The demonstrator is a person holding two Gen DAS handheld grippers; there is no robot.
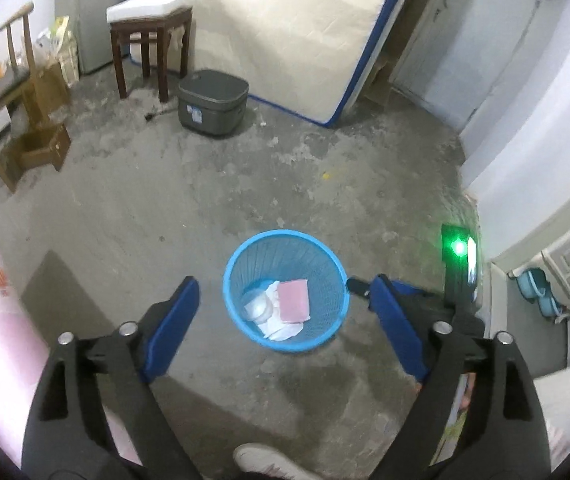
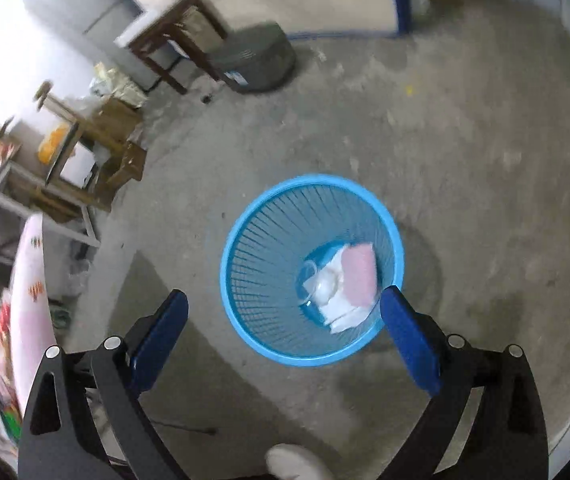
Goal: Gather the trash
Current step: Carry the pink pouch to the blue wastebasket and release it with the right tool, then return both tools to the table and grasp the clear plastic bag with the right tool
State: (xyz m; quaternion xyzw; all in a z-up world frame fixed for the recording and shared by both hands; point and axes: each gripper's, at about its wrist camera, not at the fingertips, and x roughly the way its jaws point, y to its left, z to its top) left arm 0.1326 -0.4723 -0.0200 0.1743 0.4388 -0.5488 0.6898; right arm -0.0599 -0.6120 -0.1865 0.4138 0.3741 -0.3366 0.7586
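Over the round blue plastic mesh basket (image 1: 285,290) we hold the left gripper (image 1: 283,300) and right gripper (image 2: 285,316) spread and empty; pink card (image 2: 360,276) and white wrappers (image 1: 281,326) lie inside, toward three o'clock, apparently already dropped there.

Right wrist view: motion blur is smearing the stool (image 2: 173,40) and shelving (image 2: 25,184) at left; labels unreadable. A white shoe (image 2: 297,462) is getting cut off by the bottom edge. In the blue basket (image 2: 245,280), a pink packet (image 2: 359,274) is covering part of the white paper (image 2: 337,304); a clear item beside it is too faint to ID.
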